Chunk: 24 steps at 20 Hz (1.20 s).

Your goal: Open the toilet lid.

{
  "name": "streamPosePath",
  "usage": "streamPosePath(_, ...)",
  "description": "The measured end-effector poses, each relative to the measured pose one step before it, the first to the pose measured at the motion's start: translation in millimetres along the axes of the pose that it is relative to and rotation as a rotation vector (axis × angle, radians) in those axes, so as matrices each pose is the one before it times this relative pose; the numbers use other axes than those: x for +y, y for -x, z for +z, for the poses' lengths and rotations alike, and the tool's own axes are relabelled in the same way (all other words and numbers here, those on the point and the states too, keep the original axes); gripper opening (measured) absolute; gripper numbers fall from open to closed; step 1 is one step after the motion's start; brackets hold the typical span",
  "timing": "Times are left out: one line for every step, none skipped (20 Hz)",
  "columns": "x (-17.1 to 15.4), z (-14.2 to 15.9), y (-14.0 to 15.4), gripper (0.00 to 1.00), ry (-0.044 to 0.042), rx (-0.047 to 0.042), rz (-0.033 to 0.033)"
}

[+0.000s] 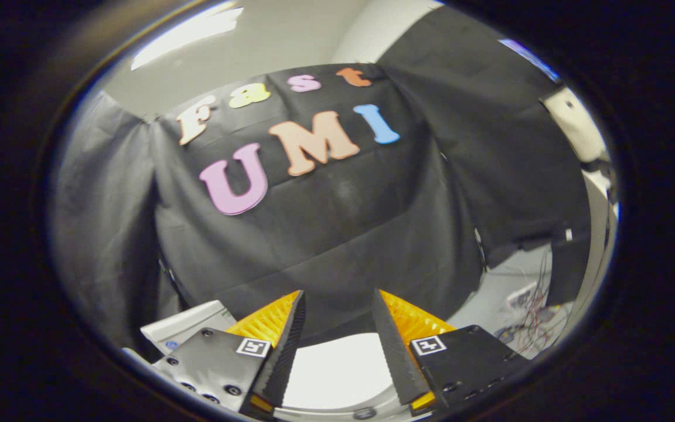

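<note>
Hand-held gripper fingers spread — ridged wedges, smooth white toilet lid between.

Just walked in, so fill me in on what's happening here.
A person is holding a handheld claw in a booth, aiming to open a toilet lid. The claw's fingers are spread apart with nothing between them. The white lid lies low between and just beneath the fingers, untouched. Black cloth hangs beyond as the booth's wall, and loose wires lie off to the side.

Camera rides the hand-held gripper, facing the cloth wall closely.
</note>
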<state>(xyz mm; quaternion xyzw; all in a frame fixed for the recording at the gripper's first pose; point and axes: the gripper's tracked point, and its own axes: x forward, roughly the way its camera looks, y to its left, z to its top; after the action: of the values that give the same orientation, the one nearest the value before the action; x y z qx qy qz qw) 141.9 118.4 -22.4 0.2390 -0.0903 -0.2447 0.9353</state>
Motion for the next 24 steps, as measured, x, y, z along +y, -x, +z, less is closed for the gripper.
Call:
streamPosePath(-4.89,-11.27,-1.33,0.72,-0.04248,0.01170,-0.03850)
streamPosePath(-6.75,-11.28,0.08,0.68,-0.03927,0.00818,-0.04953)
streamPosePath(-8.17,-9.59,1.68,0.65,-0.02775,0.00238,-0.05267)
streamPosePath(-8.21,-9.72,1.55,0.65,-0.01760,-0.00226,-0.05439)
streamPosePath(-8.44,-10.66,2.07,0.65,-0.01640,0.00228,-0.04799)
streamPosePath(-6.95,-13.09,0.27,0.65,-0.01876,0.00991,-0.02715)
streamPosePath(-1.77,-12.44,2.88,0.65,-0.02503,0.01956,-0.00599)
streamPosePath(0.63,-11.23,0.16,0.65,-0.03059,0.01619,-0.00275)
streamPosePath(-1.61,-11.16,-1.48,0.65,-0.02974,0.01867,-0.00988)
streamPosePath(-2.77,-12.61,-1.11,0.65,-0.02086,0.02306,-0.01475)
streamPosePath(-4.45,-14.41,0.01,0.65,-0.01295,0.02663,-0.02201)
streamPosePath(-4.06,-14.35,1.66,0.65,-0.01091,0.02719,-0.01918)
streamPosePath(-4.71,-12.47,1.41,0.65,-0.01021,0.02584,-0.01958)
streamPosePath(-5.21,-11.66,2.77,0.65,-0.01090,0.02408,-0.01911)
streamPosePath(-6.89,-11.00,3.20,0.65,-0.00957,0.01953,-0.02385)
streamPosePath(-6.24,-9.70,2.58,0.65,-0.00982,0.01771,-0.02411)
streamPosePath(-7.81,-8.27,1.79,0.65,-0.01103,0.01364,-0.02926)
streamPosePath(-7.95,-8.18,1.51,0.65,-0.01558,0.01380,-0.02667)
streamPosePath(-7.23,-8.00,1.08,0.65,-0.01530,0.01677,-0.01934)
streamPosePath(-6.85,-8.26,-1.21,0.65,-0.01127,0.01752,-0.01666)
streamPosePath(-8.67,-9.04,-1.96,0.65,-0.01038,0.02181,-0.02500)
streamPosePath(-8.54,-10.28,-2.59,0.65,-0.01118,0.02870,-0.02656)
streamPosePath(-8.69,-7.07,-1.98,0.65,-0.01130,0.02594,-0.01889)
streamPosePath(-5.98,-6.49,-4.51,0.66,-0.01238,0.02156,-0.01577)
